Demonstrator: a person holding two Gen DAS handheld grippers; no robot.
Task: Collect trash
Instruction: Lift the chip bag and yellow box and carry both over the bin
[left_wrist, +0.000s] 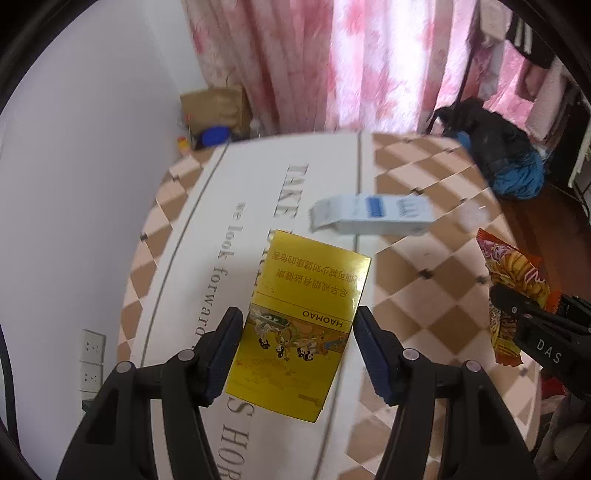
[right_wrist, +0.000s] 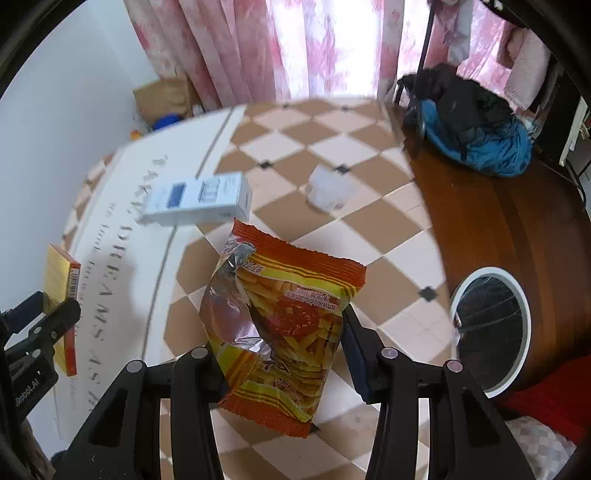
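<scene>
My left gripper (left_wrist: 299, 314) is shut on a yellow carton (left_wrist: 295, 332) printed HAOMAO, held above the table. In the right wrist view that carton (right_wrist: 61, 273) shows at the far left with the left gripper (right_wrist: 44, 321) on it. My right gripper (right_wrist: 277, 332) is shut on an orange and yellow snack bag (right_wrist: 280, 321), also lifted off the table. The left wrist view shows this bag (left_wrist: 509, 273) and the right gripper (left_wrist: 535, 332) at its right edge. A white and blue box (right_wrist: 195, 203) and a crumpled white tissue (right_wrist: 328, 190) lie on the table.
The table wears a brown and cream checked cloth (right_wrist: 314, 147) with a white lettered band. A round white-rimmed bin (right_wrist: 491, 328) stands on the wooden floor to the right. A black and blue pile of bags (right_wrist: 472, 122) lies beyond it. Pink curtains hang behind; a paper bag (left_wrist: 218, 107) stands by the wall.
</scene>
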